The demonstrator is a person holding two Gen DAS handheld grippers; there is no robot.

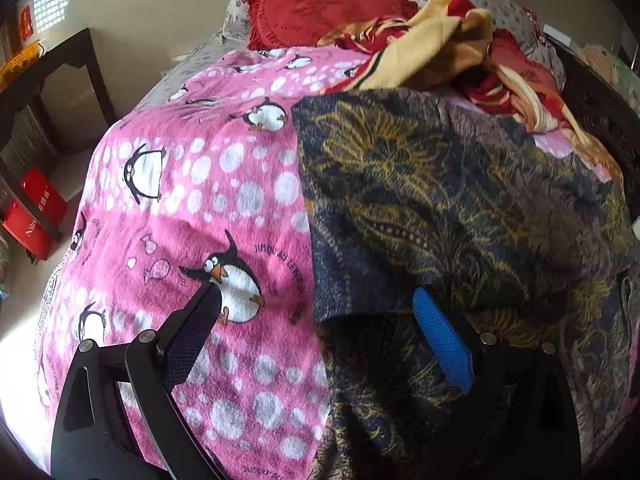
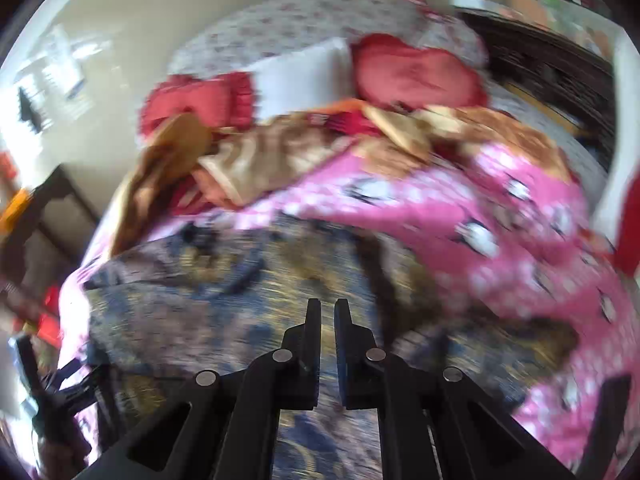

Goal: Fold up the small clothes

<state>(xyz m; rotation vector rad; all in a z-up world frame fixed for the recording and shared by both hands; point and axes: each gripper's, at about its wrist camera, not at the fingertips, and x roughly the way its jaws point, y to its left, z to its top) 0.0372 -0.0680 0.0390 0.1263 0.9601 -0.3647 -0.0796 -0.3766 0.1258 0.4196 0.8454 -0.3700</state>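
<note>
Black fingers of the left gripper (image 1: 316,304) are spreading wide in the left wrist view, one tip resting over the pink penguin blanket (image 1: 192,200), the blue-padded one lying against the dark gold-patterned garment (image 1: 460,200). That garment is lying flat across the blanket, its straight left edge running between the fingers, nothing pinched. Behind it a red and yellow heap of cloth (image 1: 452,40) is sitting beside a red cushion (image 1: 312,4).

Blurred by motion, the right wrist view is showing the right gripper (image 2: 327,312) with its fingers nearly together, only a narrow gap, above the same garment (image 2: 208,304); whether cloth is caught there I cannot tell.

Judging from this, the garment is being laid out for a fold. Next, the left fingers likely need to close on the near edge and carry it across.
</note>
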